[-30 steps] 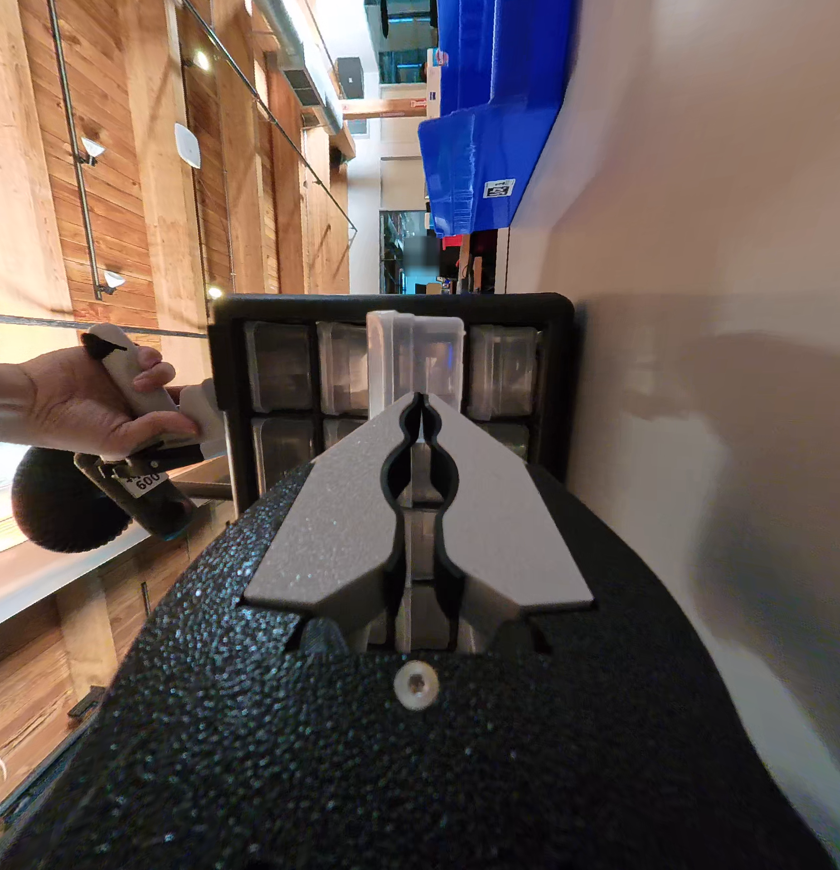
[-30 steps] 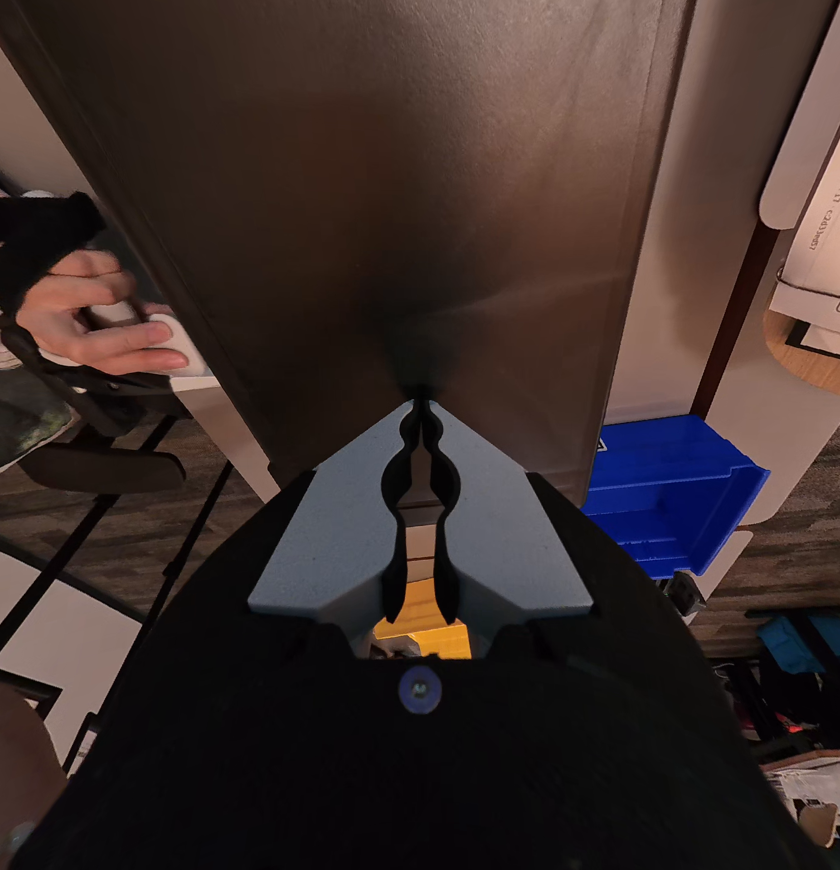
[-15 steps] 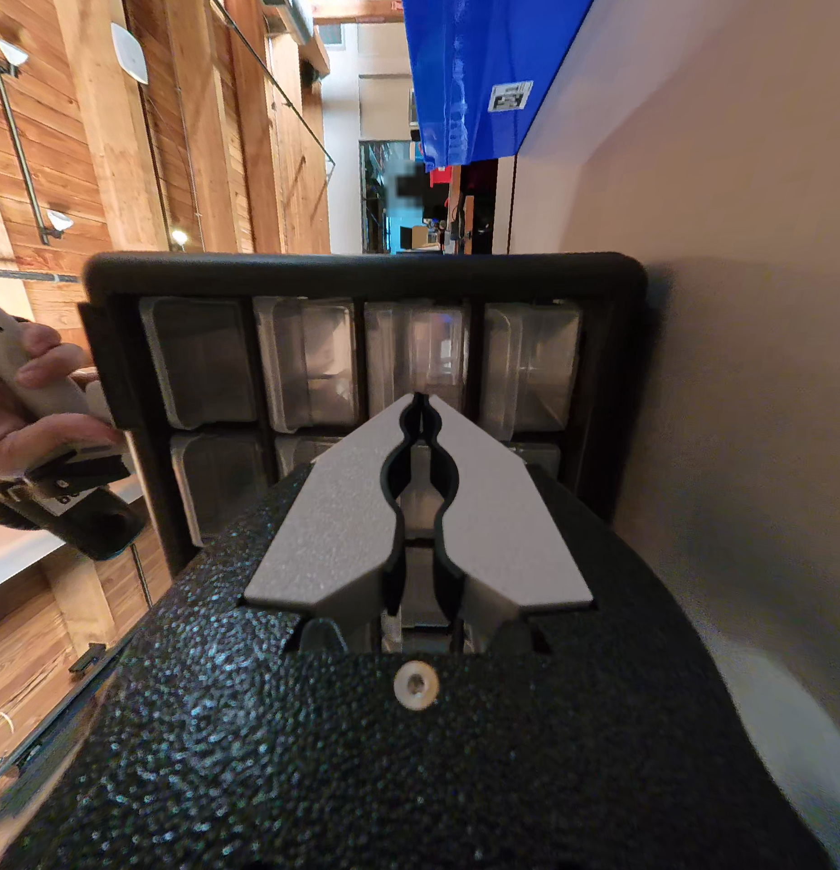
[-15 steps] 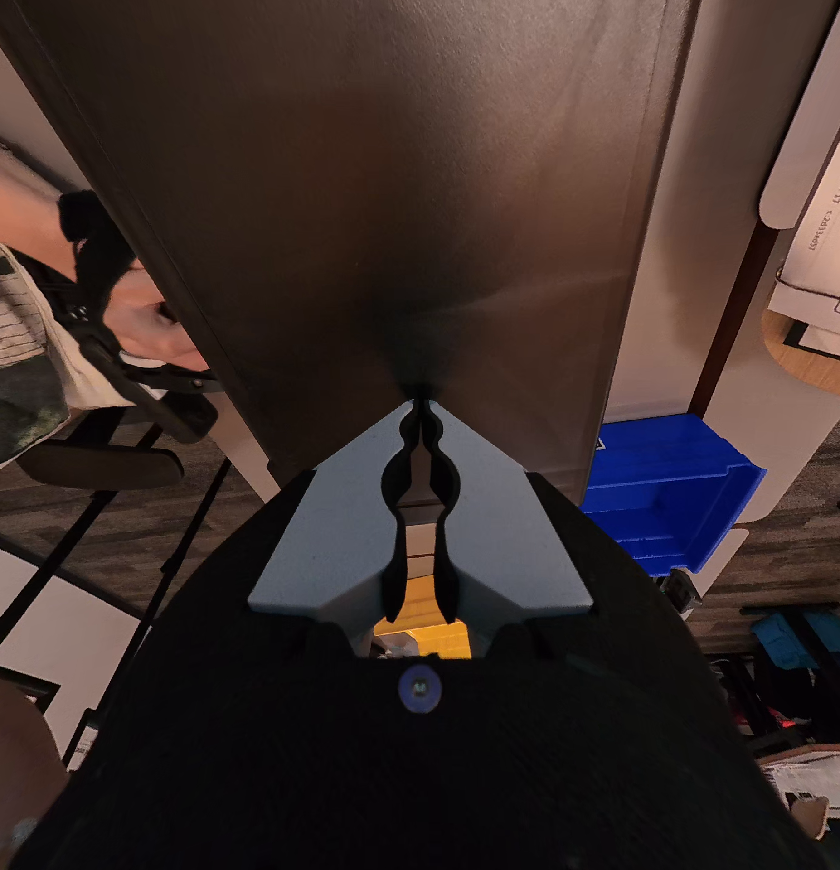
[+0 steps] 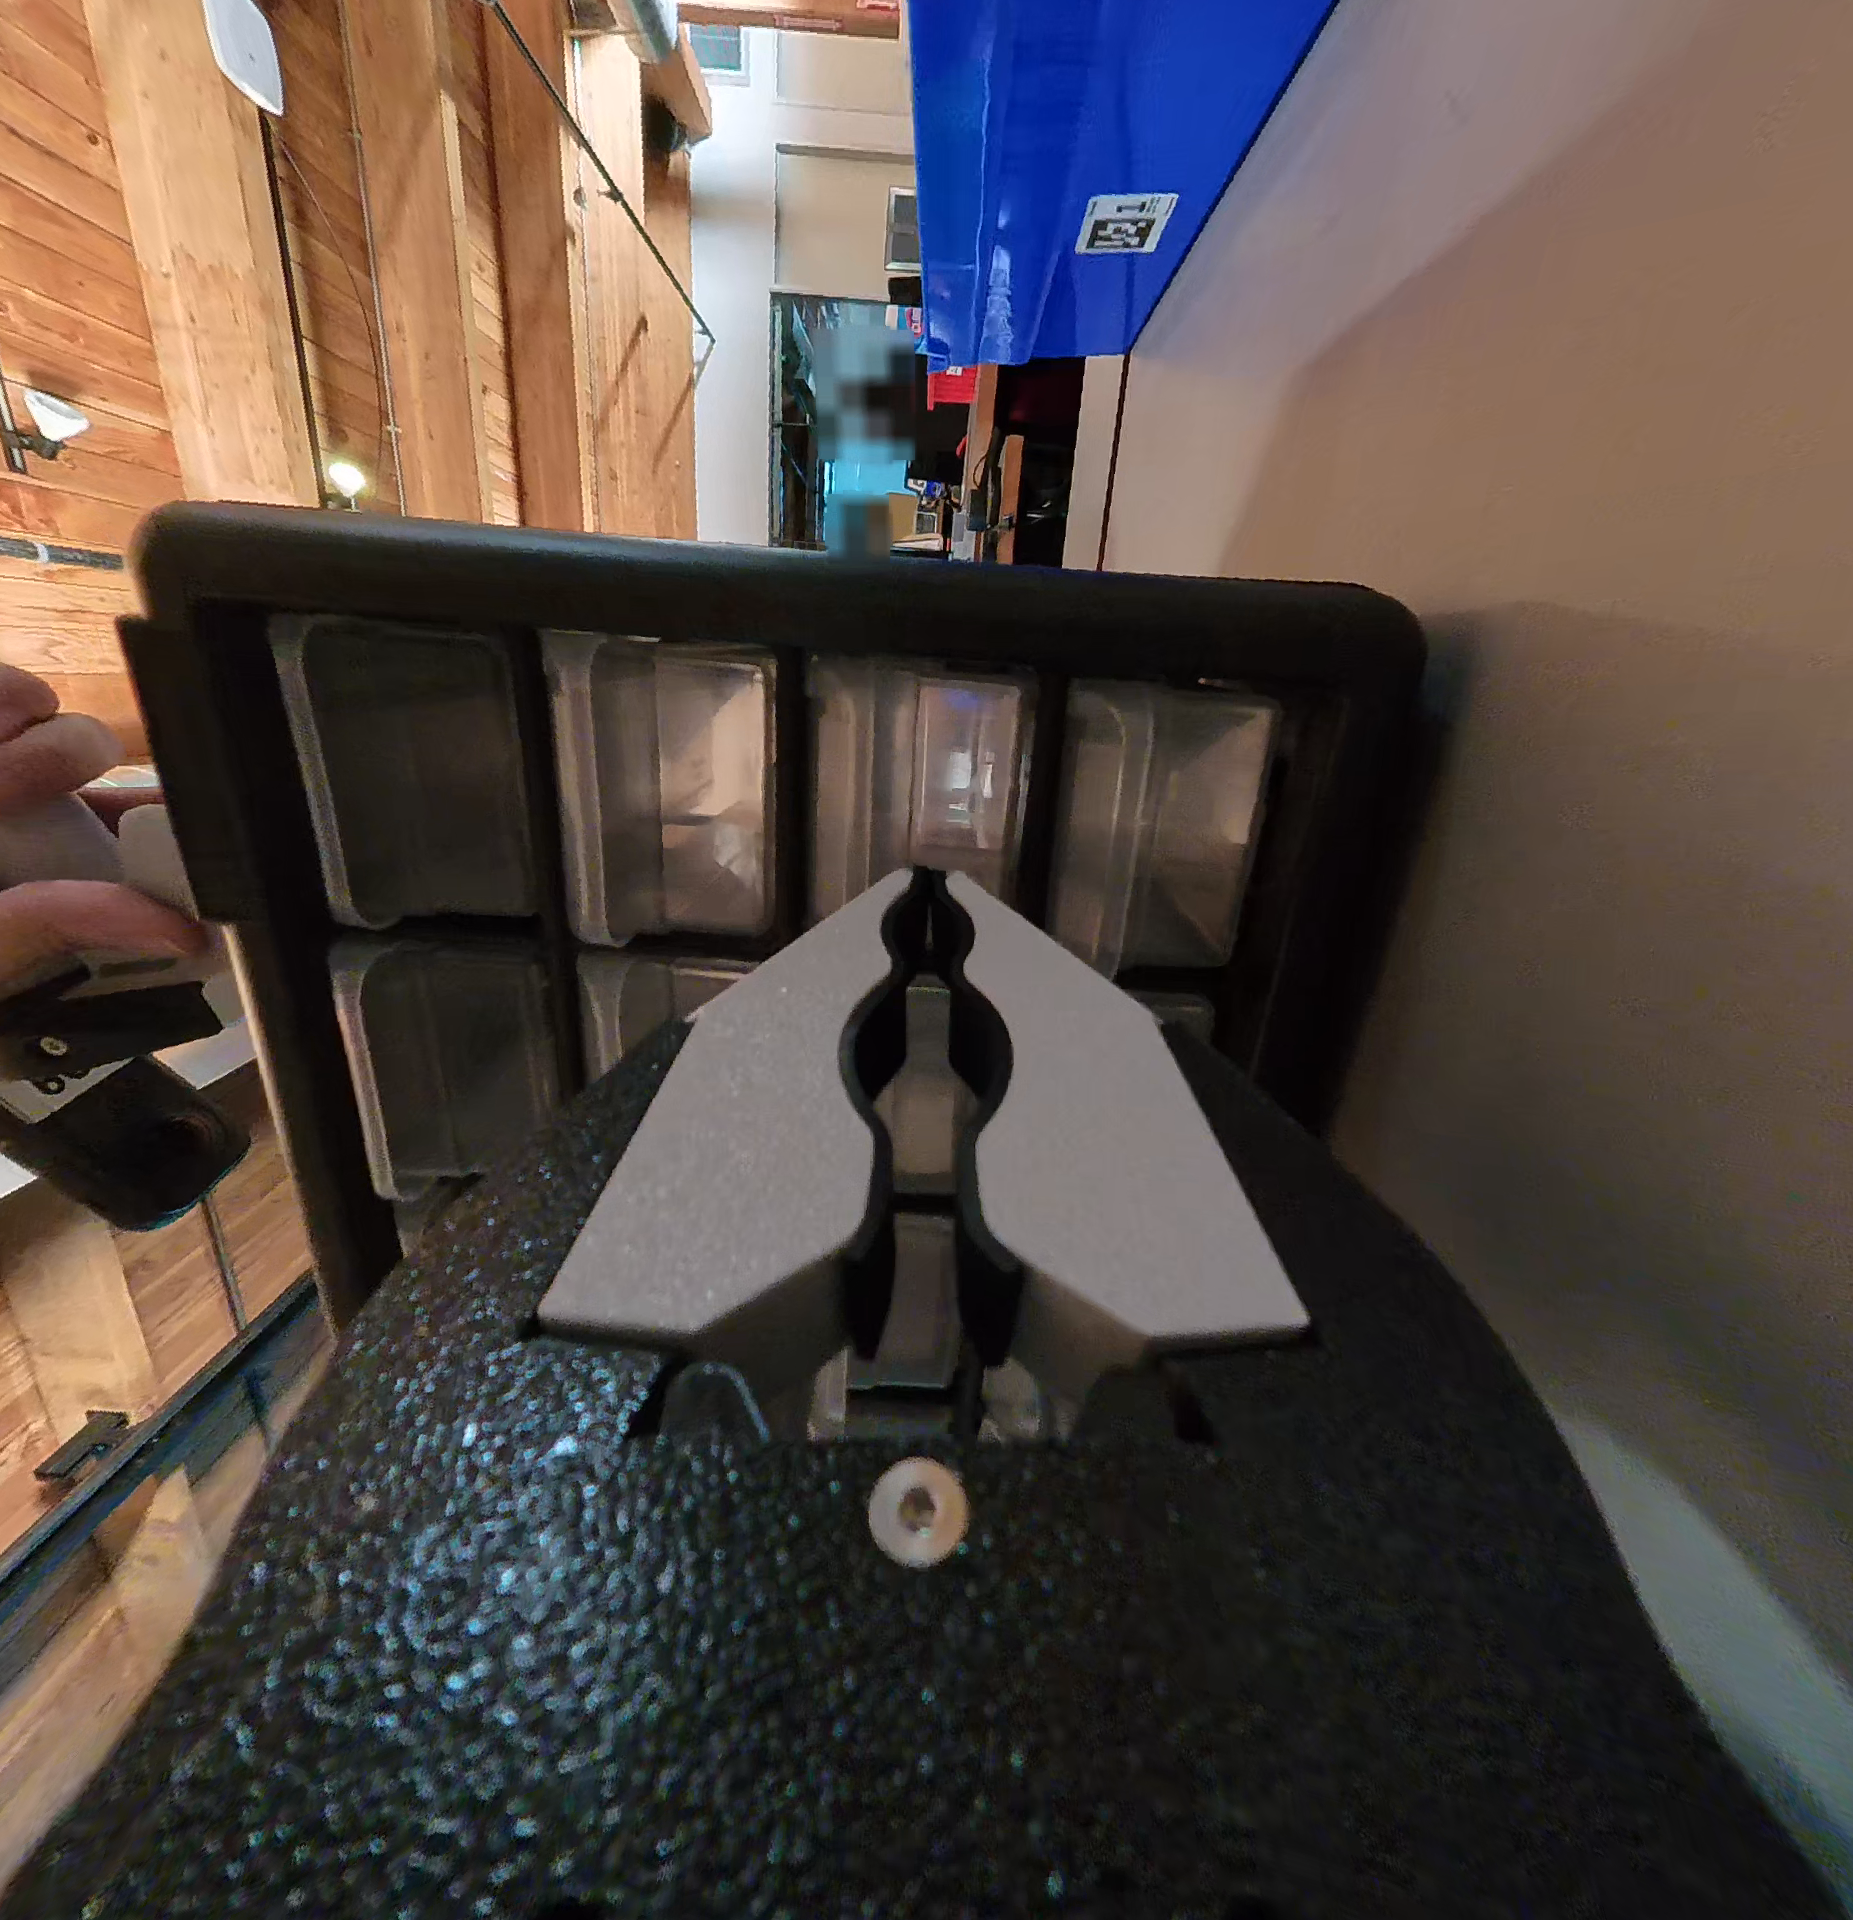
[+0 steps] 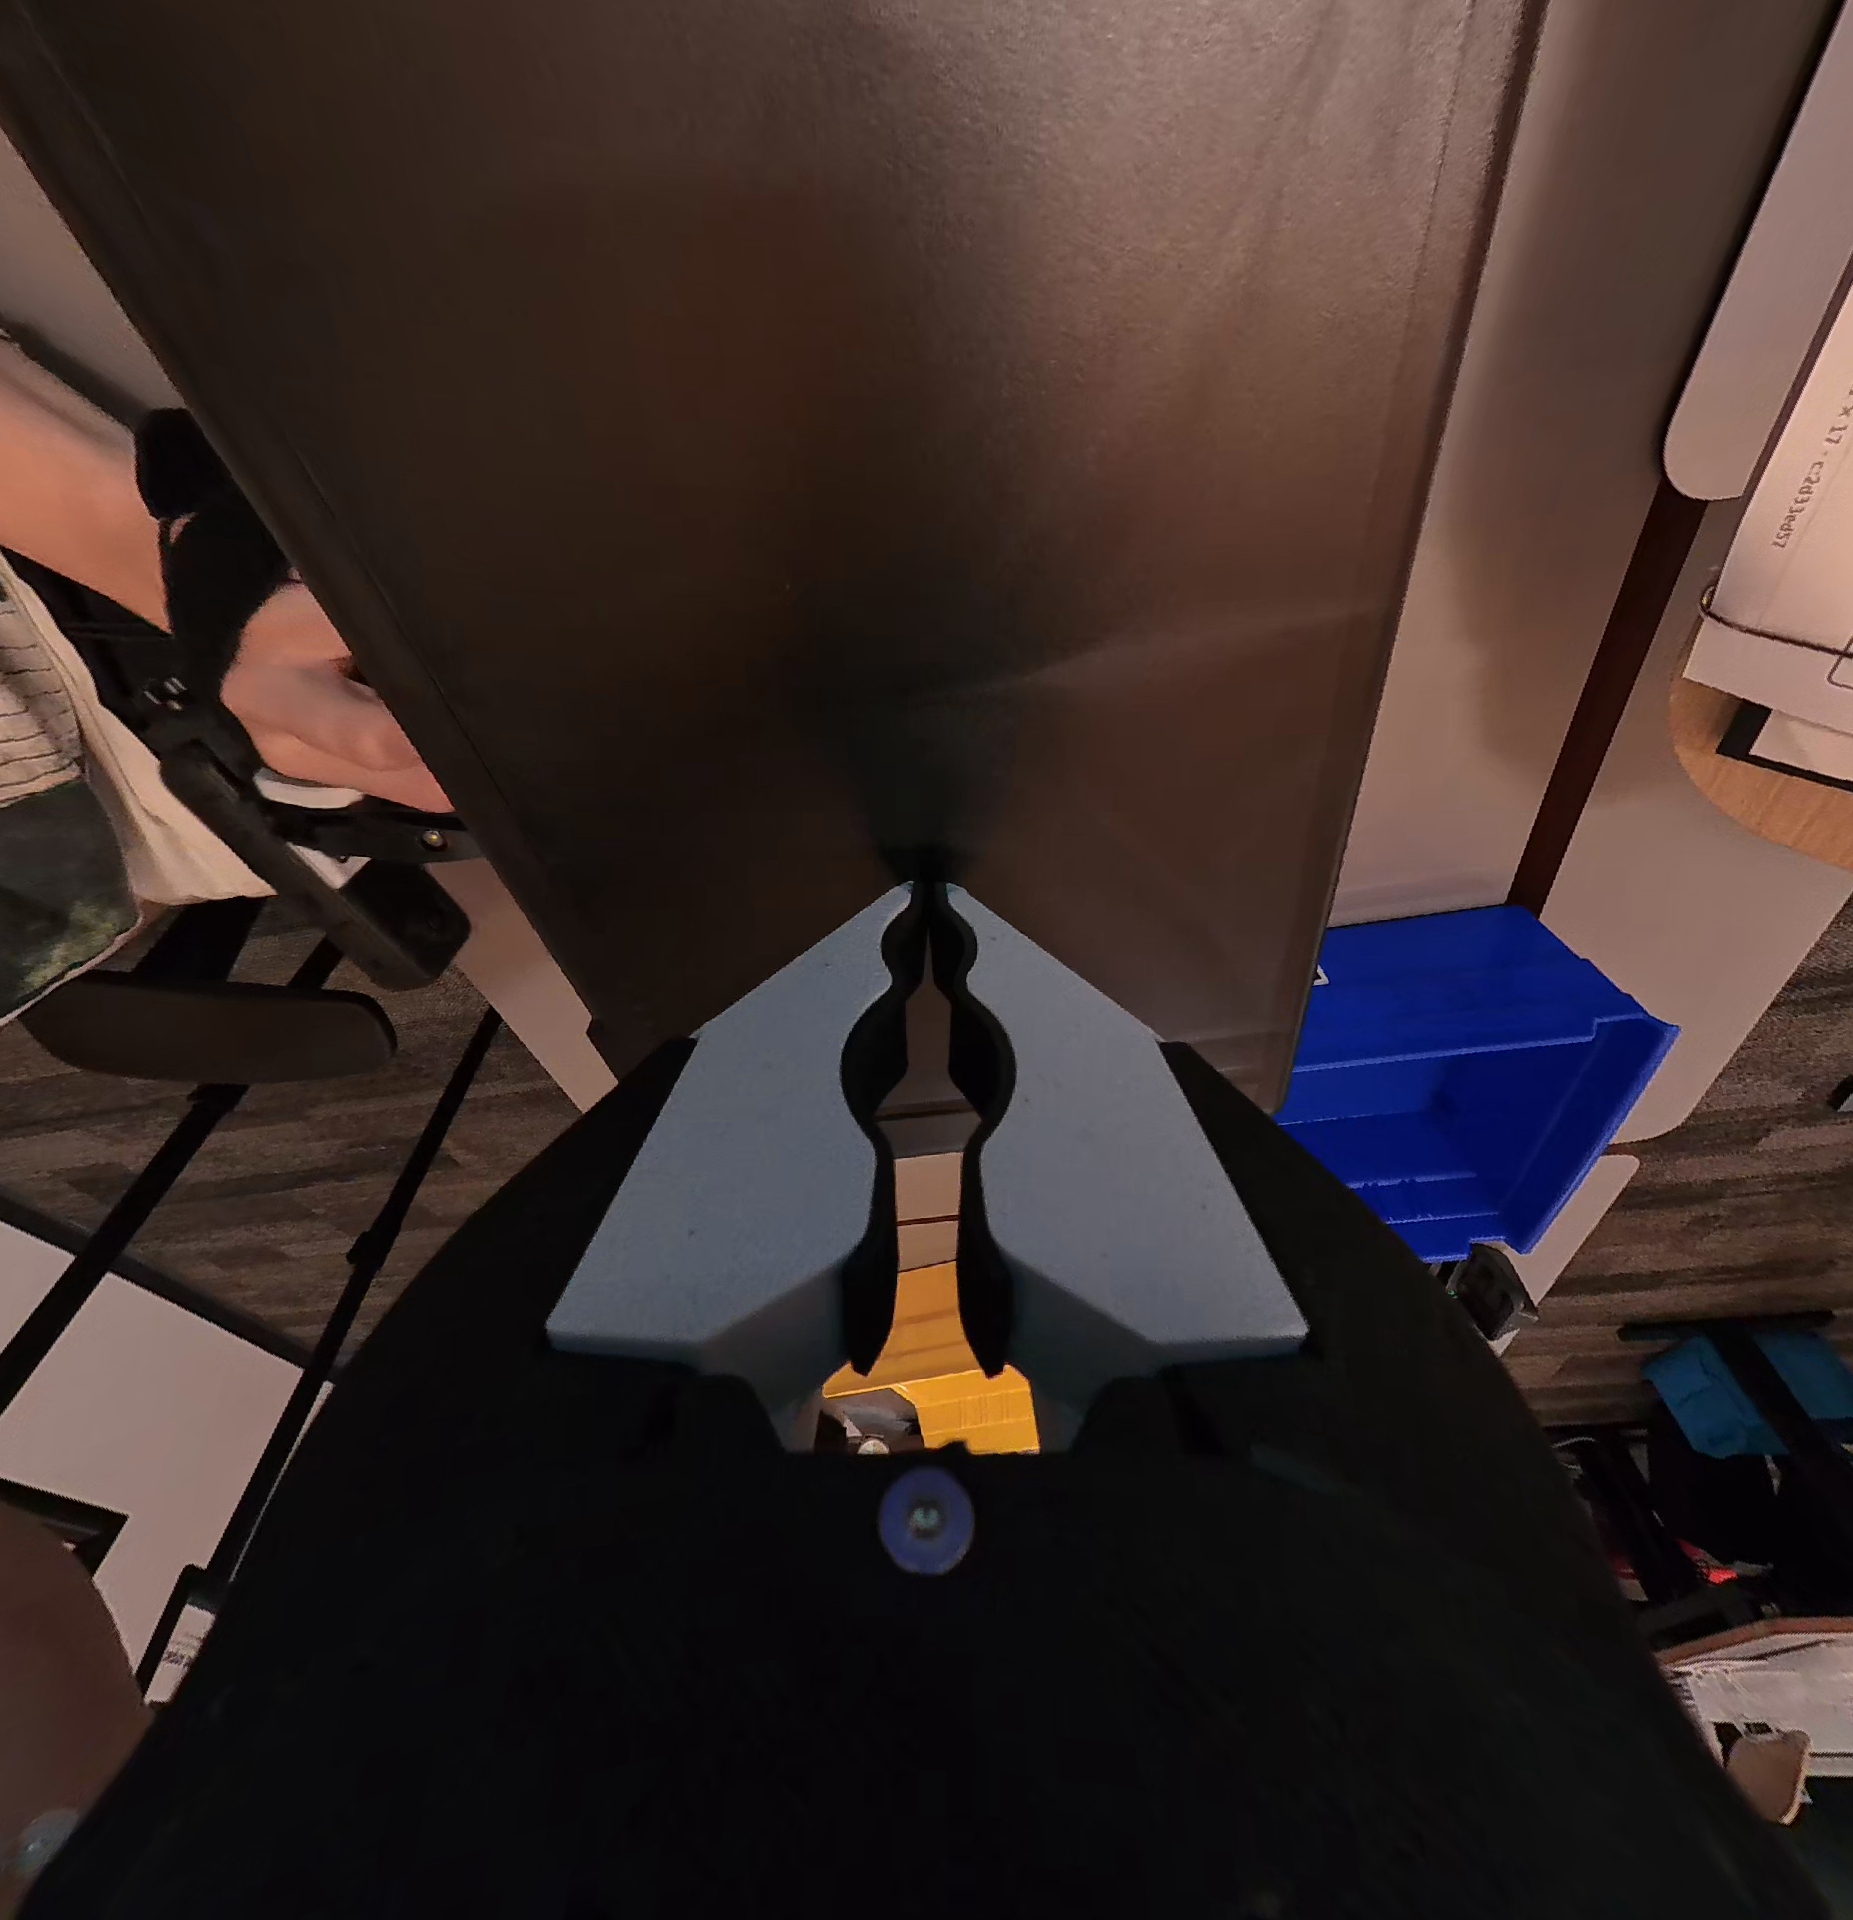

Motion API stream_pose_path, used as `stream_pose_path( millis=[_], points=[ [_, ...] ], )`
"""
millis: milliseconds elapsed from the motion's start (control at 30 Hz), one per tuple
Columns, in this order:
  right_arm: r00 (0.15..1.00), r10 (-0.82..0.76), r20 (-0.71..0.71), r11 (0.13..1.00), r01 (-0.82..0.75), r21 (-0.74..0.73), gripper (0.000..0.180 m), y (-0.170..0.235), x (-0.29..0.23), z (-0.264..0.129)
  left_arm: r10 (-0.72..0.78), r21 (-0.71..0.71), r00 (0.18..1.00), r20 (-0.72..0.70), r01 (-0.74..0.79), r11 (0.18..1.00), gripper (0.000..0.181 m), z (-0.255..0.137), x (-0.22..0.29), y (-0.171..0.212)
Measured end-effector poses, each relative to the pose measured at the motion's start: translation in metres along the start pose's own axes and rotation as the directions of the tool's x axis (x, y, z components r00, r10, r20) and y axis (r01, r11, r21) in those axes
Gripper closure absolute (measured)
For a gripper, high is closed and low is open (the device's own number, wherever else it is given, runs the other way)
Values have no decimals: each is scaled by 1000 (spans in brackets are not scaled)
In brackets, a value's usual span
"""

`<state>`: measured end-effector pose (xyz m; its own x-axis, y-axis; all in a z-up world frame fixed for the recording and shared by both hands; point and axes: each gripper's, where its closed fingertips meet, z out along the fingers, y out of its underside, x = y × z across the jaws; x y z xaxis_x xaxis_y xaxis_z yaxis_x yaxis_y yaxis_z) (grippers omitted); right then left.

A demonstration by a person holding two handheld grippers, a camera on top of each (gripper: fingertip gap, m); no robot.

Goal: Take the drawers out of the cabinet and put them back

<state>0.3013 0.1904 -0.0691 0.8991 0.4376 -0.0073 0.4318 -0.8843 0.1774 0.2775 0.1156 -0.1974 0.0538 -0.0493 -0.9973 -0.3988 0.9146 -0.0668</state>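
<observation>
A second before, a clear drawer (image 5: 920, 774) stuck out of the black cabinet (image 5: 776, 592). Now it sat pushed back in. The left tongs (image 5: 927, 878) were closed on its handle. The right tongs (image 6: 927, 891) were closed, empty, pressed against the cabinet's side.

The cabinet (image 5: 776, 592) is a black frame lying on its side against a pale surface at 3 o'clock. Its clear drawers (image 5: 662, 790) sit in a grid, four across the top row, all pushed in. From the right wrist view the cabinet (image 6: 797, 468) shows only a plain dark panel filling 12 o'clock.
</observation>
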Motion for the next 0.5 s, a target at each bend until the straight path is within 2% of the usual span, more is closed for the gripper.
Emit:
stream_pose_path(
  millis=[133,233,500],
  points=[
    [1000,-2,-1,1000,2,8,180,0,0,0,-64,46,996,-64,67,997,181,-15,7,-7],
    [1000,0,-1,1000,0,30,180,0,0,0,-190,60,969,-157,201,978,181,-33,12,-8],
    [998,-13,-68,990,22,137,180,-1,1,-1,-529,-53,762,-373,552,832,181,-75,9,35]
  ],
)
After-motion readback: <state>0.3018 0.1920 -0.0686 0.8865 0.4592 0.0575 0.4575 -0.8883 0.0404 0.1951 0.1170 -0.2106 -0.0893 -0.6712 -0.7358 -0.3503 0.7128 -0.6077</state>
